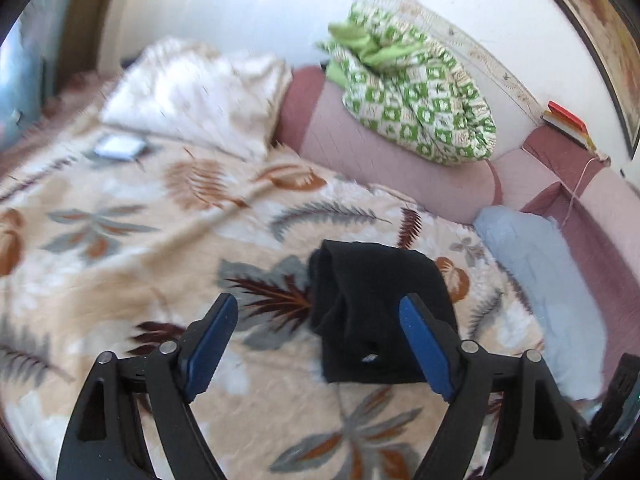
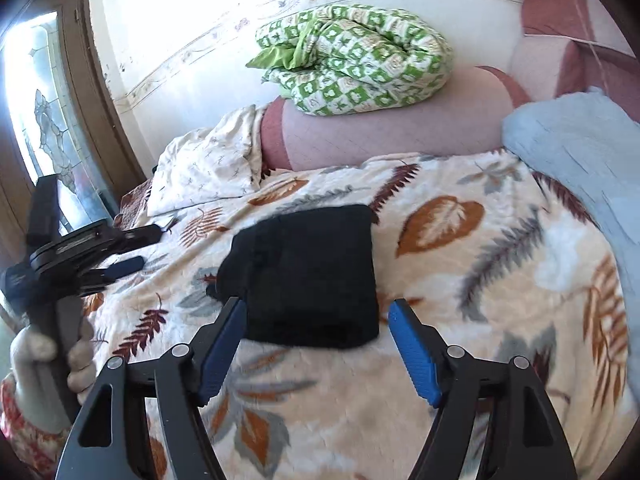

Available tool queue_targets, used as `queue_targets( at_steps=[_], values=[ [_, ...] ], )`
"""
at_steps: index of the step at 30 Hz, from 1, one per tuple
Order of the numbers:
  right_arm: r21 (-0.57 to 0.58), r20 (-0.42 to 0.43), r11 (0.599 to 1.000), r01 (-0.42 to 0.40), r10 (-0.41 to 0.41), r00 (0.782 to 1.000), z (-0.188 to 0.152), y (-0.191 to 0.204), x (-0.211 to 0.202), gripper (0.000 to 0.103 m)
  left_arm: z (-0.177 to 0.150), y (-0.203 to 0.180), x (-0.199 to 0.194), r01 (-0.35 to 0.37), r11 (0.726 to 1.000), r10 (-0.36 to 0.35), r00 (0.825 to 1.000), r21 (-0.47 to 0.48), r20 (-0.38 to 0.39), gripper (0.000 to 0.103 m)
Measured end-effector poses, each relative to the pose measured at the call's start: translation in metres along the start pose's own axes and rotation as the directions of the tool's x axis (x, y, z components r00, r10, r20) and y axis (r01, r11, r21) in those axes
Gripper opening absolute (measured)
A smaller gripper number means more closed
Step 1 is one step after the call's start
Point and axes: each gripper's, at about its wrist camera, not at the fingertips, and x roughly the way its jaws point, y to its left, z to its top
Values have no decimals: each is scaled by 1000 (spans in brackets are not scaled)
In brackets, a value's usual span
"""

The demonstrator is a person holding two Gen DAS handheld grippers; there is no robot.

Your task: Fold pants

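Observation:
The black pants (image 1: 372, 312) lie folded into a compact rectangle on the leaf-patterned blanket (image 1: 140, 240). In the left wrist view my left gripper (image 1: 320, 308) is open and empty, held above the near left part of the pants. In the right wrist view the pants (image 2: 308, 272) lie just beyond my right gripper (image 2: 318, 312), which is open and empty. The left gripper (image 2: 132, 248) also shows at the left edge of the right wrist view, held in a gloved hand, open.
A green-and-white quilt (image 2: 352, 64) sits rolled on the pink bolster (image 2: 392, 128) by the wall. A white pillow (image 2: 208, 168) lies far left, a light blue pillow (image 2: 576, 152) at right. A small flat device (image 1: 120, 146) lies on the blanket. A glass door (image 2: 44, 120) stands left.

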Motion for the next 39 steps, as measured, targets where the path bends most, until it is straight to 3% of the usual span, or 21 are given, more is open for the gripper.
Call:
queue_targets(
  at_steps=[2,4,9,11,14,16,27,39],
  values=[
    [14,0,1000,18,-18,1000,-13,1,-5,79,-14,-9,-27,-102,993,96,990,52,106,96],
    [16,-6,1000,24,-24,1000,-19,1,-7,79,-24,-17,-50,-159,985,144,970,64,196,103],
    [8,-26,999,43,-43,999,-23,7,-4,79,-37,-24,-73,-222,975,206,943,30,260,103],
    [12,-28,999,38,-37,999,-25,10,-3,79,-42,-31,-71,-228,971,206,949,69,239,103],
    [4,-44,999,48,-48,998,-29,15,-1,79,-50,-34,-57,-189,976,172,975,108,143,103],
    [0,-53,998,62,-62,997,-31,16,0,79,-55,-35,-49,-171,979,161,983,112,93,103],
    [32,-90,994,103,-100,991,-36,10,7,80,-71,-38,-28,-147,979,153,988,143,-35,103],
    [32,-124,994,102,-97,988,-42,9,19,81,-77,-43,-16,-135,975,151,985,177,-81,103]
  ],
)
